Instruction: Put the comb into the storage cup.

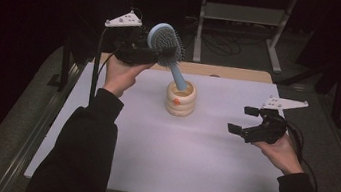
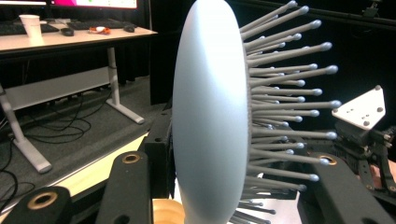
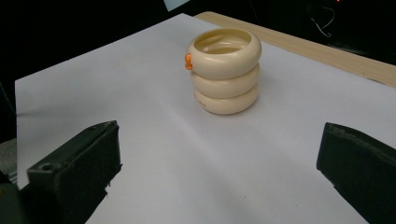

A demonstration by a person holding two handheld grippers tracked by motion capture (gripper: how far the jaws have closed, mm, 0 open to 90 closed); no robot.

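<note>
A light blue hairbrush point(image 1: 167, 42) with grey bristles hangs tilted over the table, handle pointing down to the right. My left gripper point(image 1: 163, 50) is shut on the brush head point(image 2: 210, 107), one jaw on the smooth back and one on the bristle side. The handle's tip is at the mouth of a cream ringed cup point(image 1: 181, 99) with a small orange spot. In the right gripper view the cup point(image 3: 225, 70) looks empty inside. My right gripper point(image 1: 242, 119) hovers open at the right of the cup, nothing between its jaws point(image 3: 219, 172).
A white sheet point(image 1: 175, 152) covers the table, with a wooden strip point(image 1: 232, 73) along the back edge. A metal-legged desk point(image 1: 243, 15) stands behind on the dark floor. Metal rails run along both table sides.
</note>
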